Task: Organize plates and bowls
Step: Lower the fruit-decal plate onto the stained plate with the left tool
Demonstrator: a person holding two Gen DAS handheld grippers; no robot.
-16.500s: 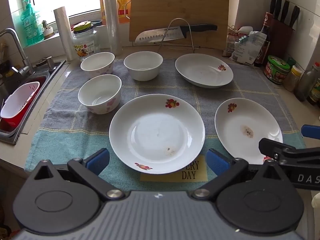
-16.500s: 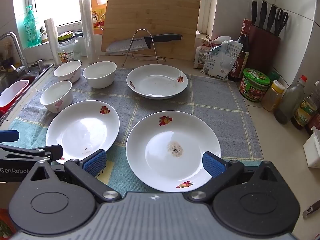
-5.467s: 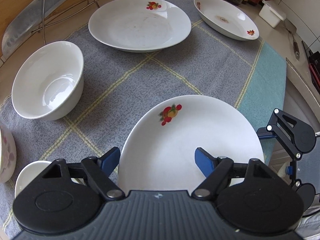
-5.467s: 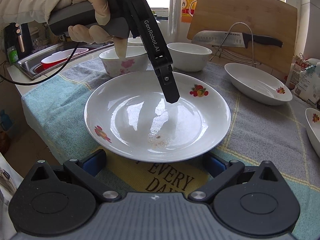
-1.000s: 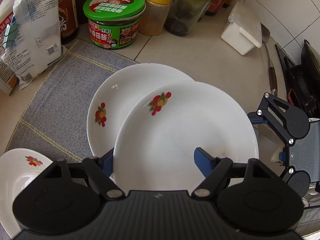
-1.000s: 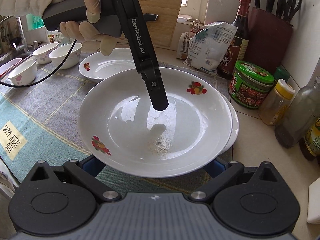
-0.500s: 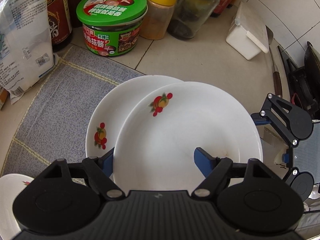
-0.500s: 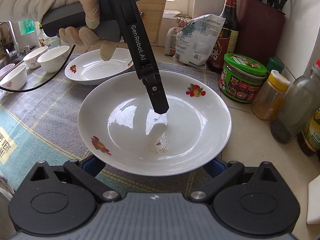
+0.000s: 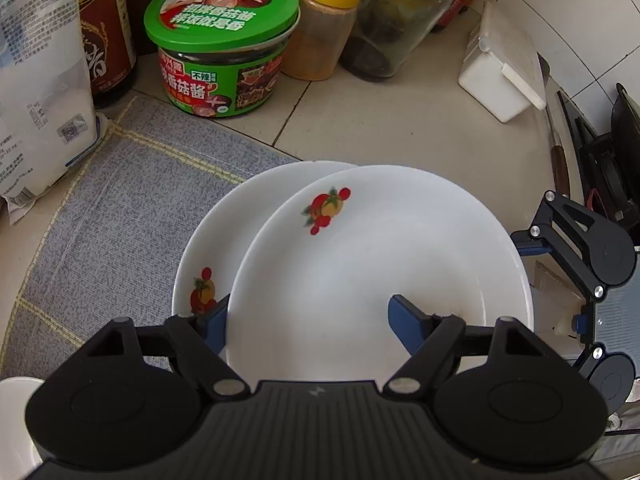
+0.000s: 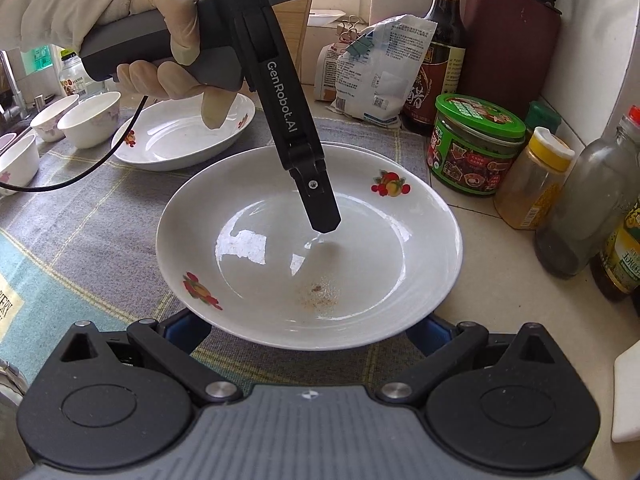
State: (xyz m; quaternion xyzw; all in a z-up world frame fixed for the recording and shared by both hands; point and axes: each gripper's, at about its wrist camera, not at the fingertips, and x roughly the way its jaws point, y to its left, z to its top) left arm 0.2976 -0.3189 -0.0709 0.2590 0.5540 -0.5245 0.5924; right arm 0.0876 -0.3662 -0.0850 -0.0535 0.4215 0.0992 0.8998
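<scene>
A gloved hand [image 10: 160,40] grips the left gripper's handle from the upper left, index finger hanging loose, and the tool slants steeply down into the top plate [image 9: 360,260]. The left gripper [image 9: 310,316] is clamped on this plate's near wall: one blue pad lies outside, at the rim, and the other presses inside the well. The right gripper [image 10: 304,328] points down at a shallower slant from the opposite side. Its jaws stand wide apart with both pads tucked under the plate's rim, gripping nothing.

The top plate sits above a second plate [image 9: 208,248] on the grey towel [image 9: 120,208] at its edge by the tiled counter, shifted to one side so that a crescent of the lower one shows. Whether the two touch cannot be told.

Counted left to right in the right wrist view:
- Three white bowls [image 10: 16,160] [image 10: 52,120] [image 10: 90,122], grouped at the far left.
- Three fruit-patterned plates in all; the third plate [image 10: 172,140] lies alone behind the stacked pair.
- One white bag [image 10: 376,64].
- One dark sauce bottle [image 10: 436,52].
- One green-lidded jar [image 10: 476,148].
- One yellow-capped spice jar [image 10: 532,180].
</scene>
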